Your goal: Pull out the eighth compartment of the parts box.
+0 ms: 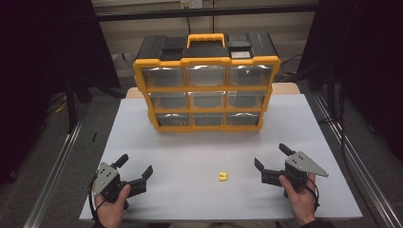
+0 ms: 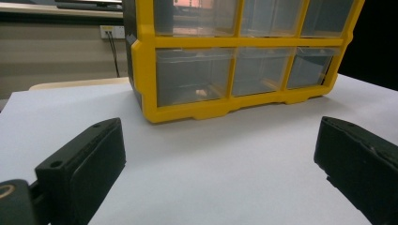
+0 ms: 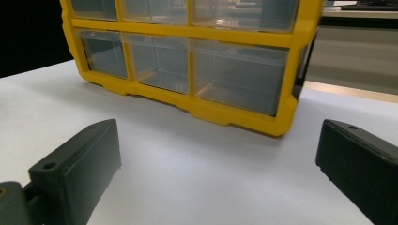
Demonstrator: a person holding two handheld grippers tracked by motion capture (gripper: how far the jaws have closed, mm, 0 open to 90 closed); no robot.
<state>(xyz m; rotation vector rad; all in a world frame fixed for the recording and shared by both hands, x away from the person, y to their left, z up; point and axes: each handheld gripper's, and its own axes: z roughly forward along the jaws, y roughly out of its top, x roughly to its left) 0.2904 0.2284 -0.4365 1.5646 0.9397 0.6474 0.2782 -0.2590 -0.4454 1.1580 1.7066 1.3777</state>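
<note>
**Presently: two open grippers, one small yellow piece, one drawer cabinet**

Left gripper (image 1: 136, 167): held in a hand (image 1: 112, 207) at the near left of the table (image 1: 294, 128); jaws spread wide, nothing between them; grey three-cornered plate on top; cable trailing at the wrist. Seen from its own camera (image 2: 220, 164) as two black jaws far apart over bare white surface, aimed at the cabinet's lower left corner.

Right gripper (image 1: 272, 156): held in a hand (image 1: 299, 199) at the near right of the table; jaws likewise spread wide, empty; grey plate on top, pointing outward to the right. Seen from its own camera (image 3: 218, 164) as two black jaws far apart over bare surface, aimed at the cabinet's lower right corner.

Small yellow piece (image 1: 222, 176): lying on the table near the front edge, between the two grippers, somewhat closer to the right one; apart from both. Too small to tell its exact form.

Drawer cabinet (image 1: 206, 80): black body, yellow frame and yellow carry handle on top; upright at the far middle of the table, front facing the person. Three rows of three clear drawers (image 2: 193, 75), all pushed in. Small pale item dimly visible inside the lower left drawer in the left gripper view; contents otherwise unclear. Well apart from grippers and yellow piece.

Table: white top, wooden edge showing behind the cabinet.
</note>
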